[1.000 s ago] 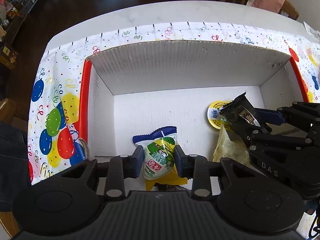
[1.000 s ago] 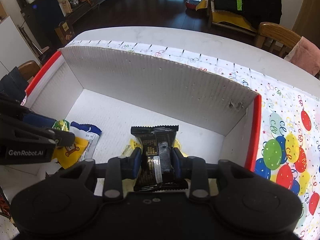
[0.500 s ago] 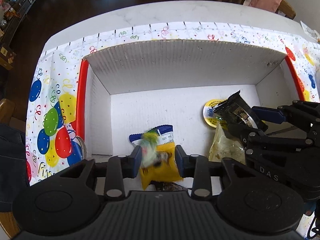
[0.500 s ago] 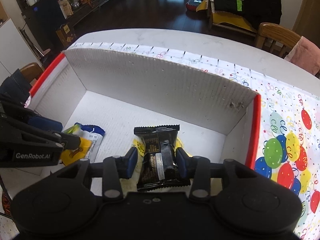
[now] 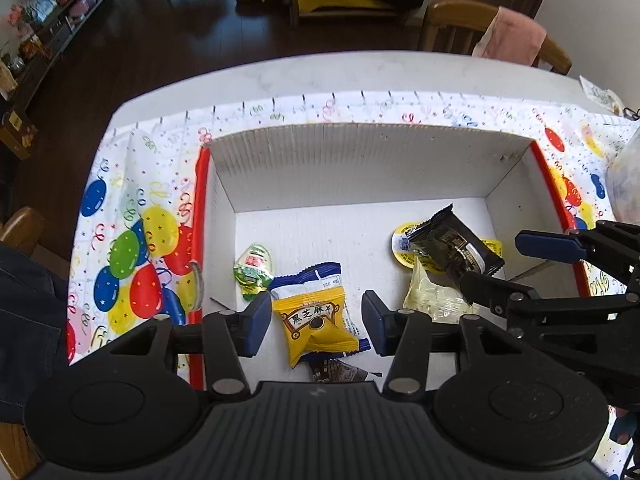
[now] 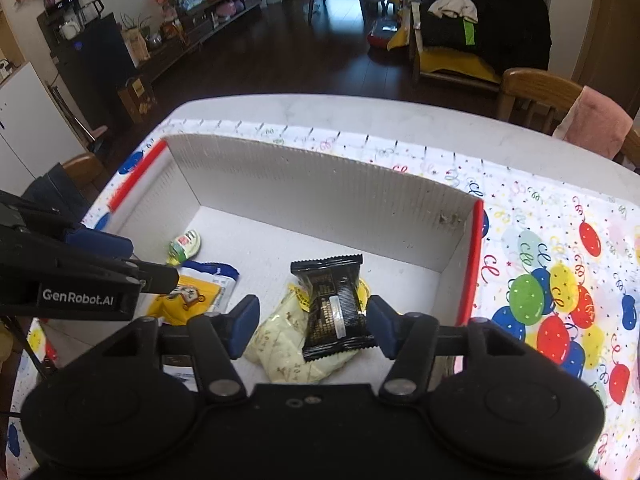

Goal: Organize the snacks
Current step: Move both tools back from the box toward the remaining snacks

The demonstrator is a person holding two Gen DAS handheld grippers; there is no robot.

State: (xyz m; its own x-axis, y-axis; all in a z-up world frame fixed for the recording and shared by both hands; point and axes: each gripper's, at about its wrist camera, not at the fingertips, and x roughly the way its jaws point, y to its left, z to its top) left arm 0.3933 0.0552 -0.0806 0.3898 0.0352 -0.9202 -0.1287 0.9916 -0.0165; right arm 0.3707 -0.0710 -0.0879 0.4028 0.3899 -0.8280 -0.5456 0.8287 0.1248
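A white cardboard box (image 5: 360, 168) with red rims holds the snacks. My left gripper (image 5: 316, 318) is open and empty above a yellow packet (image 5: 316, 320) that lies on a blue-and-white packet (image 5: 308, 280). A green-and-white snack (image 5: 254, 266) lies on the box floor at the left; it also shows in the right wrist view (image 6: 184, 246). My right gripper (image 6: 312, 326) is open and empty above a black packet (image 6: 336, 308) that rests on a pale clear bag (image 6: 288, 344) and a yellow-lidded cup (image 5: 404, 244).
The box stands on a balloon-print cloth (image 5: 132, 240) over a white table (image 5: 320, 76). Wooden chairs (image 5: 472, 28) with a pink towel stand behind the table. A dark wrapper (image 5: 340, 372) lies at the box's near edge.
Both grippers have opened and pulled up and back. The green-and-white snack dropped from my left gripper to the box floor. The black packet left my right gripper and lies on the pale bag.
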